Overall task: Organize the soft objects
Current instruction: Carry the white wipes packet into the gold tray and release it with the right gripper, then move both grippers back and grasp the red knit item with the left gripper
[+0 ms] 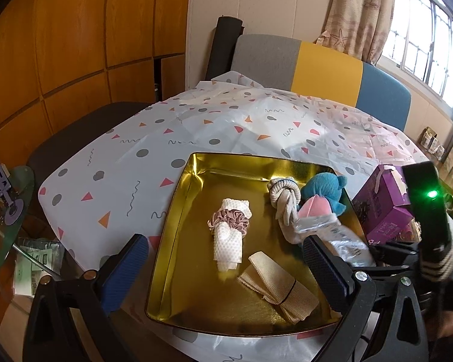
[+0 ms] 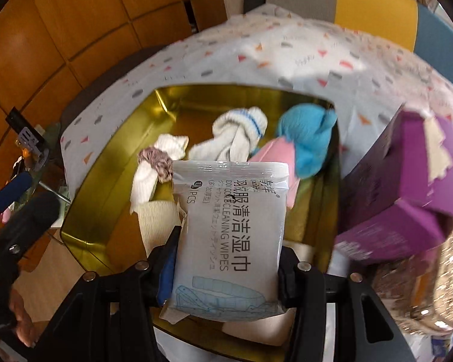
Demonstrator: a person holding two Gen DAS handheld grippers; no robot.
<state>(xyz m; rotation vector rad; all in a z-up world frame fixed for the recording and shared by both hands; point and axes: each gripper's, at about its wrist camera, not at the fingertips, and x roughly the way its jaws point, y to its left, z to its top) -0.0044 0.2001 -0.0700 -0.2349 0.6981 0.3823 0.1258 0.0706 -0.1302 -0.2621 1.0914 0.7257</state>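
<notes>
A gold tray (image 1: 172, 229) (image 2: 111, 120) on the patterned tablecloth holds a rolled white cloth with a pink scrunchie (image 1: 229, 236) (image 2: 154, 163), a knotted white sock (image 1: 282, 202) (image 2: 241, 135), a blue plush toy (image 1: 326, 193) (image 2: 308, 138), a pink item (image 1: 314, 208) (image 2: 274, 157) and a folded beige band (image 1: 274, 283) (image 2: 154, 220). My right gripper (image 2: 226, 274) is shut on a pack of wet wipes (image 2: 232, 235) (image 1: 341, 238), held over the tray's near right part. My left gripper (image 1: 223, 268) is open and empty over the tray's near edge.
A purple box (image 1: 383, 208) (image 2: 407, 181) stands right of the tray. A glass side table (image 1: 3, 211) with clutter is at the left. A grey, yellow and blue chair back (image 1: 317, 69) stands behind the table.
</notes>
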